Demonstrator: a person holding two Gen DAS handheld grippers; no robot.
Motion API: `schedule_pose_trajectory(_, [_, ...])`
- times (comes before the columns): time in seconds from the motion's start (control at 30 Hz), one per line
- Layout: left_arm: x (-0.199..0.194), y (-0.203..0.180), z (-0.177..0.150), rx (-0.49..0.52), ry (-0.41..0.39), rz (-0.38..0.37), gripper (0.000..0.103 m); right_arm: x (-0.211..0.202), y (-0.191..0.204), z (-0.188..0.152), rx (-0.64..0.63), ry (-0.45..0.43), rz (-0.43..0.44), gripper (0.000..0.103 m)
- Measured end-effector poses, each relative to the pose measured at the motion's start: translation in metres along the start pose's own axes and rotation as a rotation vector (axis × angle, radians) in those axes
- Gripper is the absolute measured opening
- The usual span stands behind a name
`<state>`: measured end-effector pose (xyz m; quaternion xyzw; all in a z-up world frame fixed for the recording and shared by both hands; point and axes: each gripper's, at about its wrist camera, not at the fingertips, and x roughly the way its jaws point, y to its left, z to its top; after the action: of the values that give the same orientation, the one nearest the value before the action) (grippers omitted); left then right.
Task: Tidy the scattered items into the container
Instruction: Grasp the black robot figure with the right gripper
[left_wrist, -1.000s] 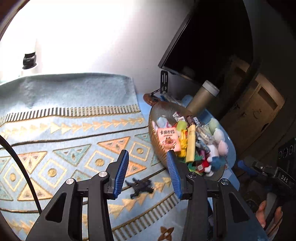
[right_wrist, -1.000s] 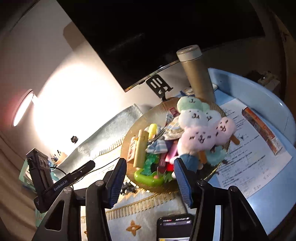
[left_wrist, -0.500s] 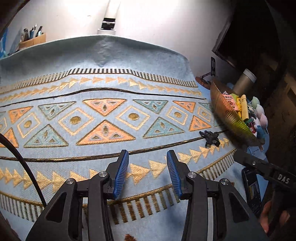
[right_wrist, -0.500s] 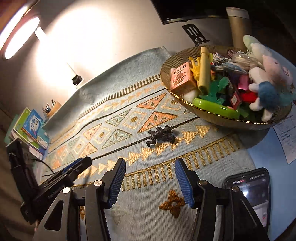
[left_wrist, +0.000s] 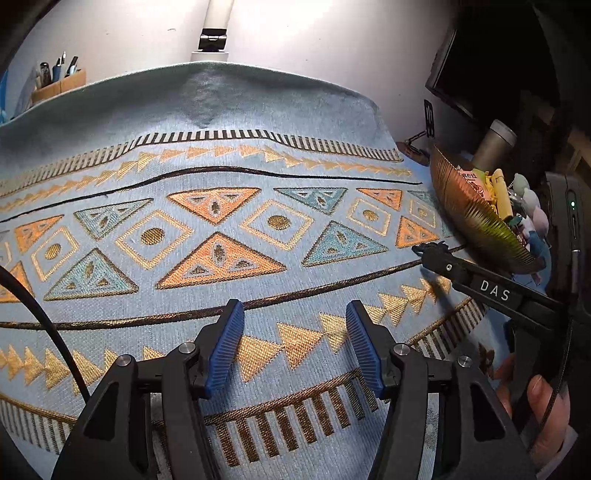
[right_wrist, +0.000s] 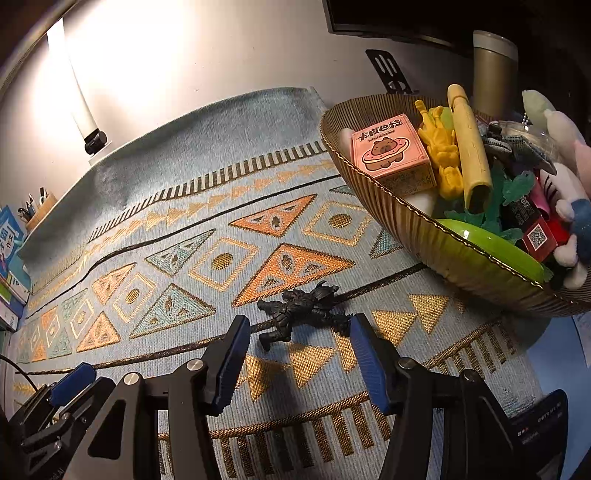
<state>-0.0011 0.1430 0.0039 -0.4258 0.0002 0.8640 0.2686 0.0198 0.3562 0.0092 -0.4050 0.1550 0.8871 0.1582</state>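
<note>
My right claw (right_wrist: 297, 352) stands apart, empty, just short of the figure (right_wrist: 301, 312) at centre frame; left claw (left_wrist: 295, 345) apart over the rug (left_wrist: 221, 221); bowl (right_wrist: 424, 225) upper right.

a home desk is suggested by a patterned cloth (left_wrist: 221, 229), pen holder (left_wrist: 59, 83), monitor (right_wrist: 388, 18) and books (right_wrist: 9, 243).

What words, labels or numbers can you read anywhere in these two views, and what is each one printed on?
"DAS": white letters on the right gripper's black arm, seen in the left wrist view.
"卡皮巴拉": on the lid of the pink box in the bowl.
QR code, no readable text: on the red packet in the bowl.
Too blurred or small to read: the phone screen, the blue book cover, the pink box's side print.
</note>
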Motion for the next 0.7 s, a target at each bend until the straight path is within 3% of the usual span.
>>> schedule_pose_trajectory(0.3, [-0.001, 0.000, -0.001, 0.011, 0.004, 0.003, 0.055, 0.006, 0.010, 0.002, -0.043, 0.012, -0.064, 0.055])
schedule_pose_trajectory(0.37, [-0.002, 0.002, -0.001, 0.010, 0.004, 0.000, 0.055, 0.005, 0.008, 0.002, -0.038, 0.008, -0.063, 0.048])
schedule_pose_trajectory(0.7, [0.000, 0.002, 0.000, 0.005, 0.005, -0.020, 0.058, -0.007, -0.007, -0.005, 0.039, -0.028, 0.040, 0.047])
